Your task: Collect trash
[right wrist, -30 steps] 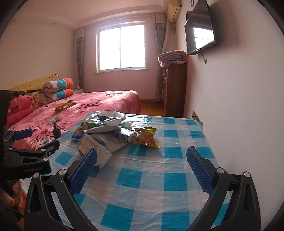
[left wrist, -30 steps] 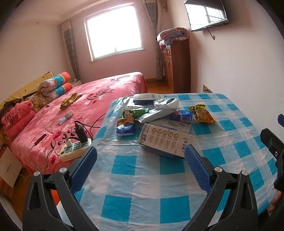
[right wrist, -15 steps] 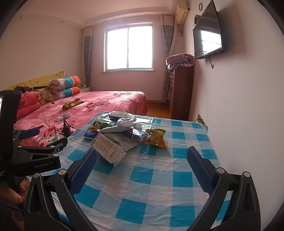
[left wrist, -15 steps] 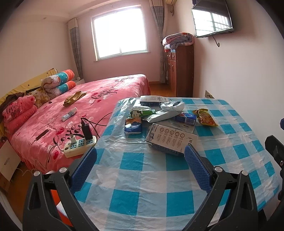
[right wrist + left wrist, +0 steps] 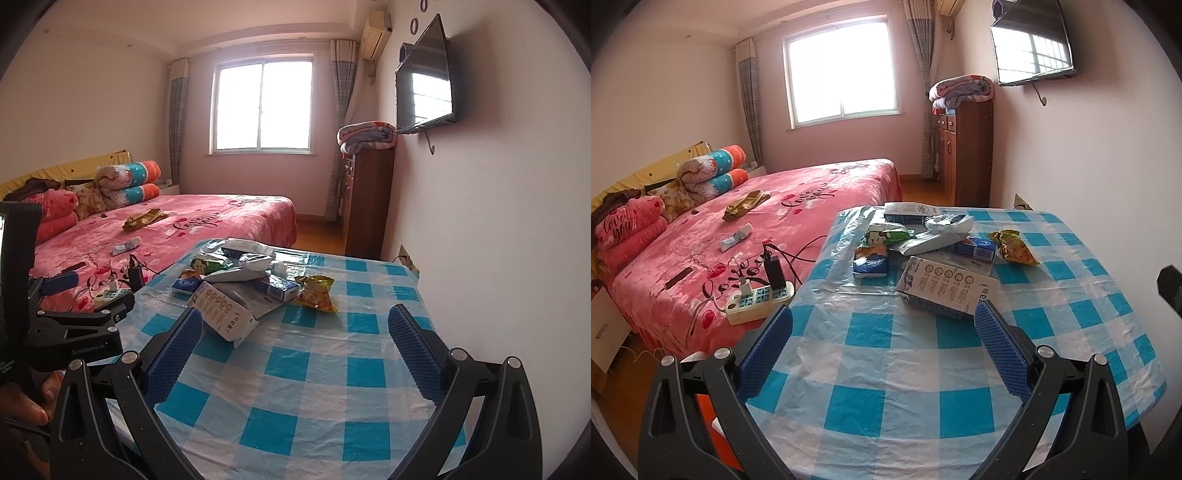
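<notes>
A pile of trash lies on the far half of the blue-checked table (image 5: 886, 369): a white carton (image 5: 947, 286) nearest me, a blue tissue pack (image 5: 870, 262), a green wrapper (image 5: 886, 232), a white pouch (image 5: 931, 240), a blue box (image 5: 975, 248) and a yellow snack bag (image 5: 1014, 247). My left gripper (image 5: 882, 321) is open and empty over the near table edge, short of the carton. My right gripper (image 5: 295, 323) is open and empty; the carton (image 5: 225, 310) lies by its left finger and the snack bag (image 5: 317, 293) sits ahead.
A pink bed (image 5: 757, 236) stands left of the table with a power strip (image 5: 759, 301) and cables at its edge. A wooden cabinet (image 5: 964, 155) stands against the right wall under a TV (image 5: 1030, 40). The left gripper's body (image 5: 74, 328) shows at the right view's left.
Both grippers have tilted up and drawn back a little, so the trash pile sits lower and farther in both views. Both stay open and empty.
</notes>
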### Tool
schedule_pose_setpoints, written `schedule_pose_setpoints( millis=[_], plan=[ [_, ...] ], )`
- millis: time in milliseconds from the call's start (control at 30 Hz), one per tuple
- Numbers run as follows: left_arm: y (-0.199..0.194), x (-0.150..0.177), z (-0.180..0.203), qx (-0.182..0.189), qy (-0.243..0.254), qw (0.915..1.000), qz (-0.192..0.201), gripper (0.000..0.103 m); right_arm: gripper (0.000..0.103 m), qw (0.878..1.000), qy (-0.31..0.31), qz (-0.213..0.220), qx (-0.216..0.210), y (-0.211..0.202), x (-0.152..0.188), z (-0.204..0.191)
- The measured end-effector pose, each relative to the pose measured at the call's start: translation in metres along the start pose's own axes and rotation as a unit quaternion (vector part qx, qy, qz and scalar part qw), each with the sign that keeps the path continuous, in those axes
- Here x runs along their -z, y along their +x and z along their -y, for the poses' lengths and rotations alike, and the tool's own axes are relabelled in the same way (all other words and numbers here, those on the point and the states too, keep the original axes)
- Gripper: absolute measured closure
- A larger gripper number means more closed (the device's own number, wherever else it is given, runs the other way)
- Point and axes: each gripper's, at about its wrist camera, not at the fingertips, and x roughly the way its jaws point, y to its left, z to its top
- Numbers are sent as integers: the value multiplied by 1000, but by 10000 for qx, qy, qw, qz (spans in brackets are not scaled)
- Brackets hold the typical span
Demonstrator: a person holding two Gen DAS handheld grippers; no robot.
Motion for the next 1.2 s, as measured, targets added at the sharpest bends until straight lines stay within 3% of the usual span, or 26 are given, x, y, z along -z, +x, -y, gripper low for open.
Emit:
schedule_pose_setpoints(
  millis=[400, 700, 967, 1200],
  plan=[
    [9, 18, -43, 519, -513, 9967, -366, 4, 4, 9994, 5, -227, -267, 5, 4, -3],
    [46, -6, -73, 1099, -737, 9877, -838, 4, 4, 9938, -91, -783, -782, 38, 7, -2],
    [110, -64, -86, 1006, -1067, 9845, -962, 4, 4, 9900, 33, -1158, -801, 85, 13, 17],
    [214, -149, -48, 679, -1042, 9869, -1032, 4, 4, 9859, 134, -1469, -792, 133, 23, 36]
  ],
)
